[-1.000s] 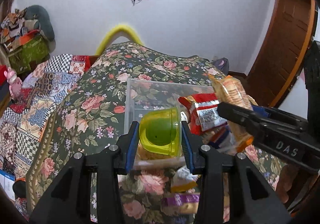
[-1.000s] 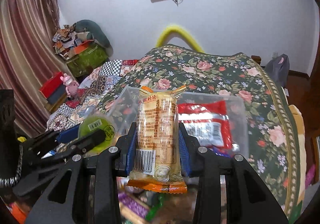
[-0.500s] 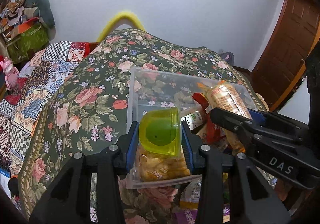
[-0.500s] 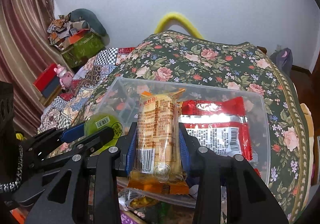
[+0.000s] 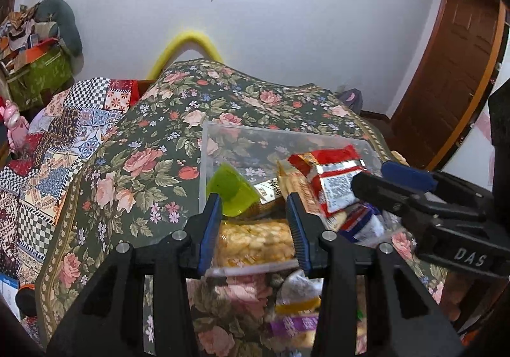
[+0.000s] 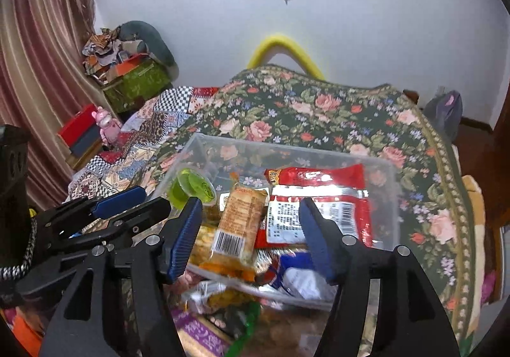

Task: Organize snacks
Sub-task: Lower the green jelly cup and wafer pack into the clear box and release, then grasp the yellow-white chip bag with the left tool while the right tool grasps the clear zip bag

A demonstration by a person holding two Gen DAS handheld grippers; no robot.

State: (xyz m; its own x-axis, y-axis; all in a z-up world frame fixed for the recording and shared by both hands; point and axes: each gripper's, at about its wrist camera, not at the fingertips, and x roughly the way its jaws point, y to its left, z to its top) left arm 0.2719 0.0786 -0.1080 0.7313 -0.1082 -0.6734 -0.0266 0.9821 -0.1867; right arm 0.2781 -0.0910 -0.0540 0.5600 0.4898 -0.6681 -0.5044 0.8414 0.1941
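A clear plastic bin (image 5: 287, 133) (image 6: 287, 149) sits on the floral bedspread and holds several snacks. My left gripper (image 5: 253, 197) hangs over the bin's near left side. Its fingers stand apart with nothing between the pads. The green jelly cup (image 5: 231, 189) (image 6: 191, 188) lies tilted in the bin's left corner, just past the left fingertip. My right gripper (image 6: 251, 202) is over the bin with its jaws opening. The orange cracker packet (image 6: 242, 219) lies loose in the bin below them, touched by neither pad. A red packet (image 6: 318, 197) lies beside it.
A yellow snack bag (image 5: 251, 242) fills the bin's near end. Loose packets, one purple (image 5: 293, 323) and one white and yellow (image 5: 296, 293), lie on the bedspread in front of the bin. A patchwork quilt (image 5: 63, 149) lies to the left, a wooden door (image 5: 452, 76) stands right.
The right jaws have spread and the orange packet has dropped into the bin. The green cup has left the left gripper's pads and tipped into the bin's corner.
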